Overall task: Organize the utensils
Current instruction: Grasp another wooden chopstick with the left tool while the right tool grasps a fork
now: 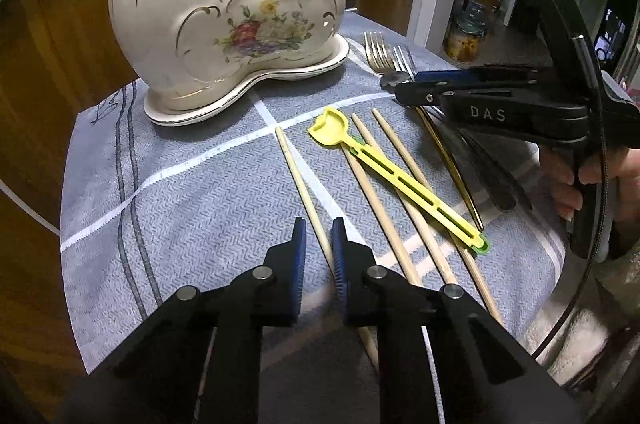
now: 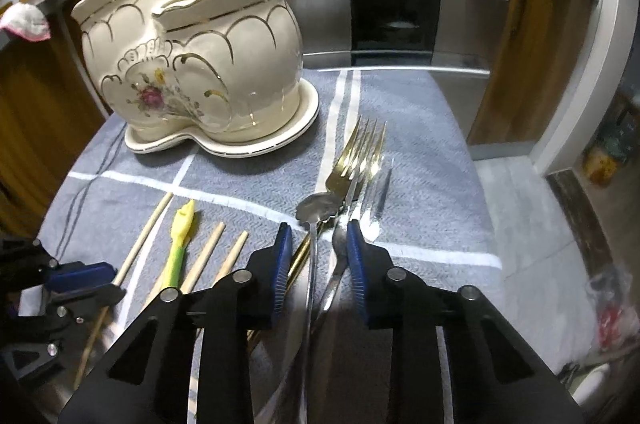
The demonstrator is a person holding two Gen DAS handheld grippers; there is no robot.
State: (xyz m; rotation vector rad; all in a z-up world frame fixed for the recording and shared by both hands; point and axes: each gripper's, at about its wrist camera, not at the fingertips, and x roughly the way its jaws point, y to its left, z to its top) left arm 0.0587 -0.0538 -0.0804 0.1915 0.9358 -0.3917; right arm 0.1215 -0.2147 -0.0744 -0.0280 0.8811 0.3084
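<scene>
Left gripper (image 1: 319, 238) pinched on a chopstick (image 1: 306, 192) btm center, right gripper (image 2: 316, 248) half closed around silver spoon (image 2: 316, 212) & fork handles – can't tell if gripping – ceramic holder (image 1: 224, 16) upper left w/ utensils

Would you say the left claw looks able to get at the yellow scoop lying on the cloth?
Probably yes: the left claw straddles a chopstick, but nothing covers the yellow scoop.

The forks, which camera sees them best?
The right wrist view. There the forks lie straight ahead with their tines clear, just beyond the right gripper. The left wrist view catches only the tines off at the side, and the right gripper hides the handles.
</scene>
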